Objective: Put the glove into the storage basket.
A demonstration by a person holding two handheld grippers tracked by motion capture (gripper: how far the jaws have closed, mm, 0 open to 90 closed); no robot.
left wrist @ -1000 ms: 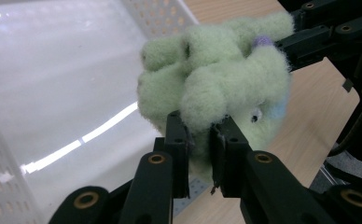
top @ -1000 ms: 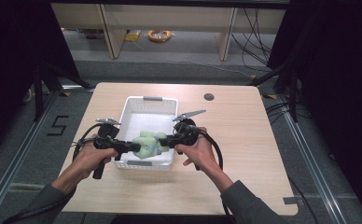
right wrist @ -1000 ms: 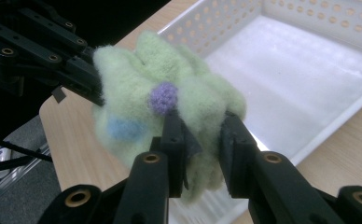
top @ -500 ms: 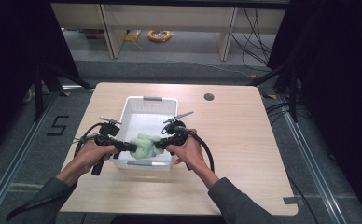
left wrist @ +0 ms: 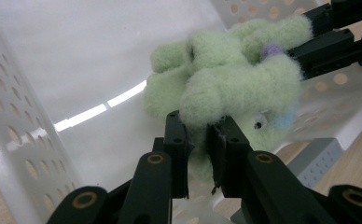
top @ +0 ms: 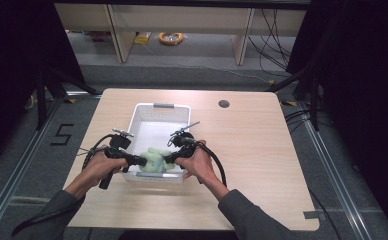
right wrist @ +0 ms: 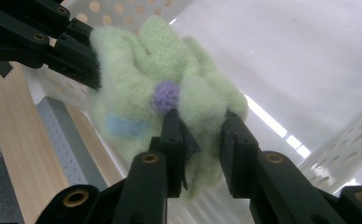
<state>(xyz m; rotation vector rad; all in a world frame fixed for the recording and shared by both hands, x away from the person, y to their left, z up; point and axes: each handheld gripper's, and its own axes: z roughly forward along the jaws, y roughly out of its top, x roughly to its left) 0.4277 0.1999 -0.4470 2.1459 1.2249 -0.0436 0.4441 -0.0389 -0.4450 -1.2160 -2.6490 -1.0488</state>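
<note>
High view: a person is holding a green plush toy (top: 154, 160) over the near end of a white perforated basket (top: 163, 106), which is sitting on a wooden table (top: 262, 165). The left gripper (top: 143, 161) is coming in at the toy's 9 o'clock side and the right gripper (top: 168, 159) at its 3 o'clock side. In the left gripper view, the left gripper's (left wrist: 198, 140) jaws are pinching a fold of the toy's (left wrist: 226, 84) fleece, with the basket's (left wrist: 16, 140) wall at 9 o'clock. In the right gripper view, the right gripper (right wrist: 201, 135) is squeezing the toy (right wrist: 170, 79) just under its purple dot (right wrist: 166, 95).
</note>
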